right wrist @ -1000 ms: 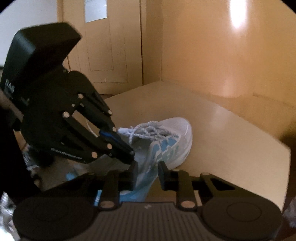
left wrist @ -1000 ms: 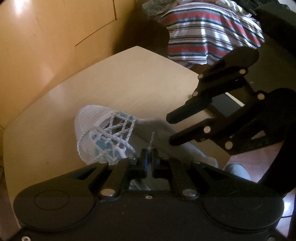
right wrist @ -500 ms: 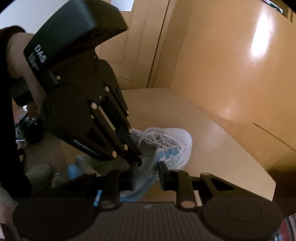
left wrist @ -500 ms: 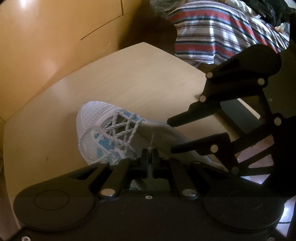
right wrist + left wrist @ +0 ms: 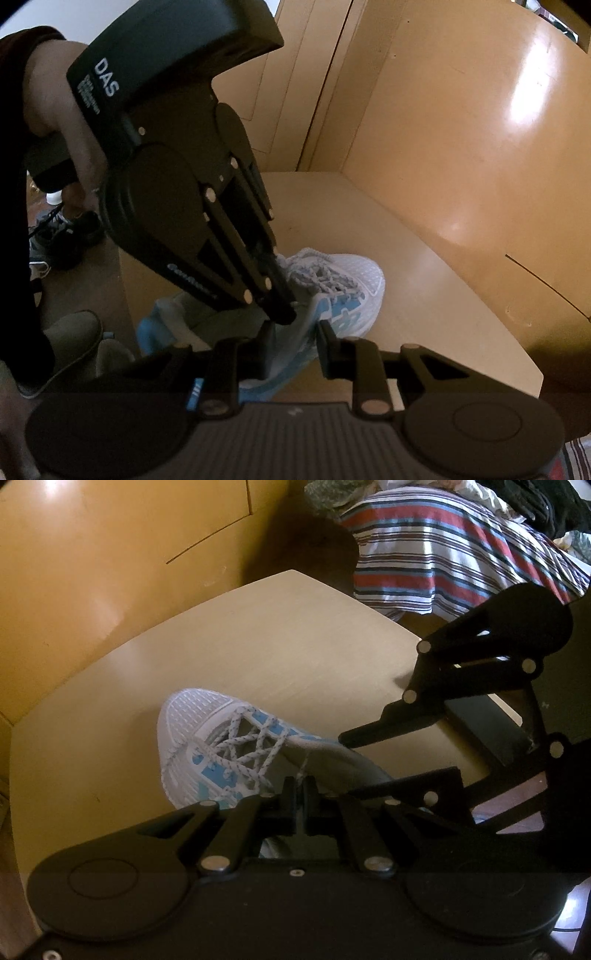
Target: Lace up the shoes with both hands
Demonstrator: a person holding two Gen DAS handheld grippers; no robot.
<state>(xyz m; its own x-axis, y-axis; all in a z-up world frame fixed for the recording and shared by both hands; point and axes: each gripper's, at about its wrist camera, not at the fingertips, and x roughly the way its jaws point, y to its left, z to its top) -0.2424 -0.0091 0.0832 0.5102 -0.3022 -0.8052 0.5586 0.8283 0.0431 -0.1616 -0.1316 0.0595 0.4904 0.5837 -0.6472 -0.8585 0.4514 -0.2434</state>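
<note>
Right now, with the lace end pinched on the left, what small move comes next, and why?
Probably bring the open right hand-held gripper onto the lace just above the shut left hand-held gripper, since its fingers straddle the shoe tongue without gripping anything.

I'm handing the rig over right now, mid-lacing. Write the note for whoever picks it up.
Left tool: shut on the lace end, held just above the shoe's tongue.
Right tool: jaws apart, straddling the shoe's collar near the left tool's tips; whether the pads press on it cannot be told.
Shoe: white and blue sneaker on the wooden table, toe pointing away from the person.
Done: the lace crisscrosses the lower eyelets.
Left: thread the held end through the upper eyelets; the other lace end is not visible. No knot yet.
</note>
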